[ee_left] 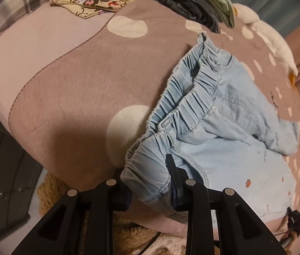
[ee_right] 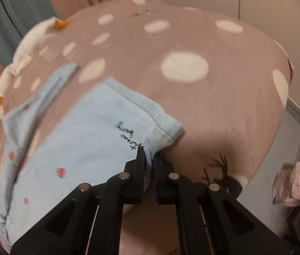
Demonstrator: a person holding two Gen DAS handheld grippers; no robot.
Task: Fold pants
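Left wrist, left hand-held gripper [ee_left: 150,189] pinching pants [ee_left: 224,127] waistband, right hand-held gripper [ee_right: 149,170] clamping hem.

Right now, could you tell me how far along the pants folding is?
Done: the light blue pants already lie doubled on the spotted blanket, waistband layers stacked. A pile of folded clothes sits at the far edge. In hand: the left claw holds the waistband corner, and the right claw is shut on the leg hem. Left: bringing hem and waistband together, then adding the pants to the pile.
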